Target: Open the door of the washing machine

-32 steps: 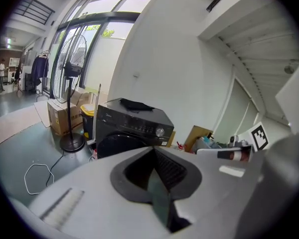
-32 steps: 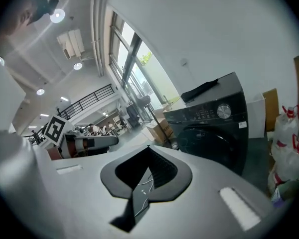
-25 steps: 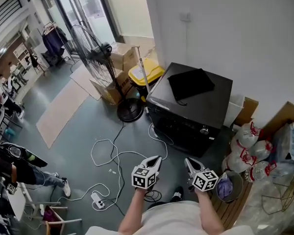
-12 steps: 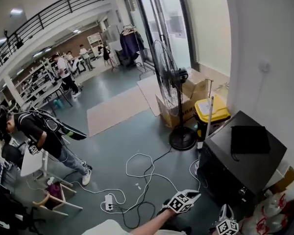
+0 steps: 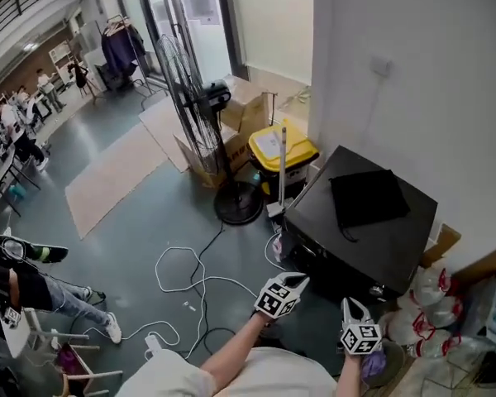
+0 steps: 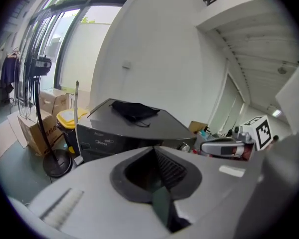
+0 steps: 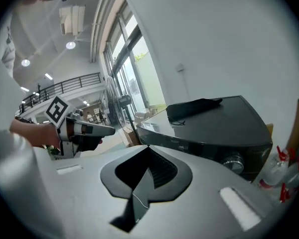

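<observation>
The black washing machine (image 5: 372, 251) stands against the white wall with its dark front panel facing me. A black cloth (image 5: 369, 197) lies on its lid. The door looks shut. My left gripper (image 5: 293, 284) is shut and empty and hovers just before the machine's front. My right gripper (image 5: 350, 306) is also shut and empty, lower and to the right, near the machine's right corner. In the left gripper view the shut jaws (image 6: 154, 148) point at the machine (image 6: 114, 133). In the right gripper view the shut jaws (image 7: 148, 148) face its front panel, with a round knob (image 7: 232, 162) at the right.
A pedestal fan (image 5: 200, 102) with a round base (image 5: 238, 203), a yellow bin (image 5: 283, 151) and cardboard boxes (image 5: 208, 162) stand left of the machine. Cables (image 5: 190, 279) and a power strip (image 5: 153, 344) lie on the floor. Bagged bottles (image 5: 430, 300) crowd the right side.
The head view swung up and back down. Both shut grippers have moved forward and slightly down toward the machine's front, the left one leading.
</observation>
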The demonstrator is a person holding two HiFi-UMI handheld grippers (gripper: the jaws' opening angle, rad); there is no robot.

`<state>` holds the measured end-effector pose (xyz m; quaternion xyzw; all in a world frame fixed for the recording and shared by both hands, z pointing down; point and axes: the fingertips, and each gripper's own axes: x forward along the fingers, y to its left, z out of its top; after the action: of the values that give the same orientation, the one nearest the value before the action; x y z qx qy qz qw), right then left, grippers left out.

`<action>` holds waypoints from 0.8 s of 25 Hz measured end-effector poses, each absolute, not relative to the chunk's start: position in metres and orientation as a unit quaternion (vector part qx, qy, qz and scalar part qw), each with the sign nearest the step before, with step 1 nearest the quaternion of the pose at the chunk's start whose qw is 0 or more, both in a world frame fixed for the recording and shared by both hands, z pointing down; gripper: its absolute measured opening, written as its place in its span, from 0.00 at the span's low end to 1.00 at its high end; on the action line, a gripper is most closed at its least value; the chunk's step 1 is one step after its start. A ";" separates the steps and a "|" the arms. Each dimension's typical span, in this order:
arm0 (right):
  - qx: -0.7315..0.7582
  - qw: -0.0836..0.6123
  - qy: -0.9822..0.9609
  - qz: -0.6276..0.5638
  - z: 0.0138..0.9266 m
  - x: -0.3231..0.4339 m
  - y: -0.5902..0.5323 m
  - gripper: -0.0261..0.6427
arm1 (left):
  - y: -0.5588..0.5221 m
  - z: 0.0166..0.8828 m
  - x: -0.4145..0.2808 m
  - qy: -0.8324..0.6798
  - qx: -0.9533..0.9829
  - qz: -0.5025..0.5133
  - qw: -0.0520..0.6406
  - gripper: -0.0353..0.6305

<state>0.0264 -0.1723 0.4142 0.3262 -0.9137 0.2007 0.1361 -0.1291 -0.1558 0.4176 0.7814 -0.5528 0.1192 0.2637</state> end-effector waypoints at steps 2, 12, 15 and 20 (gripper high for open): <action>0.329 0.165 -0.913 0.177 0.413 0.003 -0.181 0.04 | -0.175 0.420 -0.150 -0.548 0.783 0.104 0.274 0.14; 0.349 0.228 -0.894 0.167 0.440 -0.098 -0.213 0.04 | -0.190 0.499 -0.233 -0.495 0.792 0.145 0.326 0.14; 0.361 0.225 -0.887 0.180 0.461 -0.118 -0.215 0.04 | -0.191 0.536 -0.249 -0.480 0.796 0.160 0.332 0.14; 0.380 0.235 -0.881 0.156 0.509 -0.136 -0.220 0.19 | -0.208 0.605 -0.278 -0.445 0.811 0.232 0.300 0.14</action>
<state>-0.1365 -0.2198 0.5095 0.3800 -0.8810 0.1564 0.2346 -0.2776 -0.2081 0.6051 0.8111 -0.4453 0.2321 0.2998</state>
